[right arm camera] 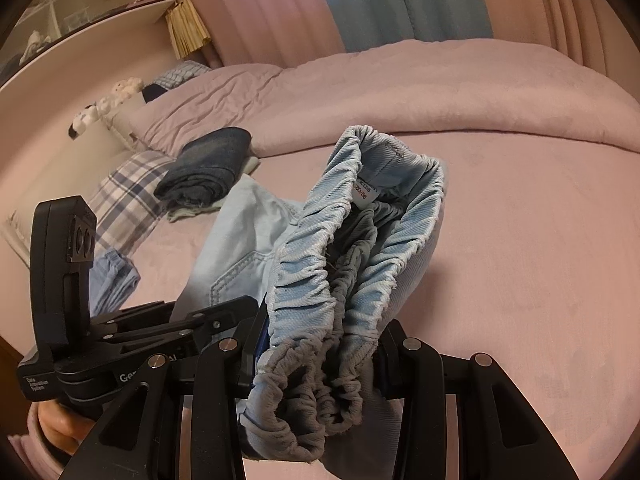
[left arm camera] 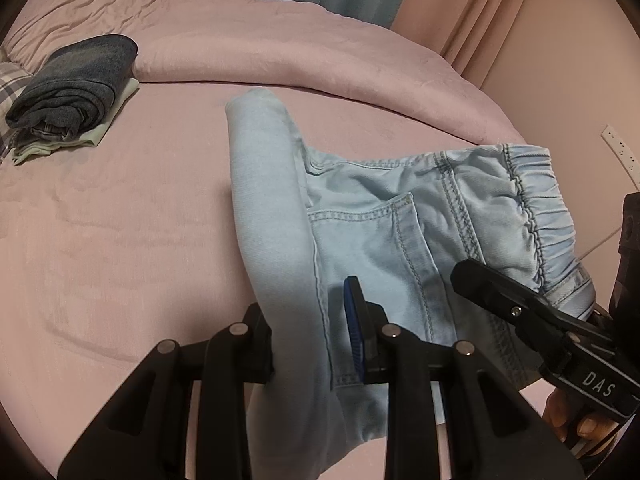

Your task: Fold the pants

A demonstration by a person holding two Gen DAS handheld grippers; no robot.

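1. Pinching the pale blue pants near the pocket seam, the left hand-held gripper has fabric caught between its fingers.
2. The right hand-held gripper is clamped on the bunched elastic waistband, which rises toward the camera with a size label showing inside.
3. The pants are held partly lifted over the pink bed, one doubled leg reaching away from the left hand-held gripper.
4. A folded stack of dark jeans on a pale garment lies well apart, near a plaid pillow.
5. Pink and blue curtains hang behind the bed.
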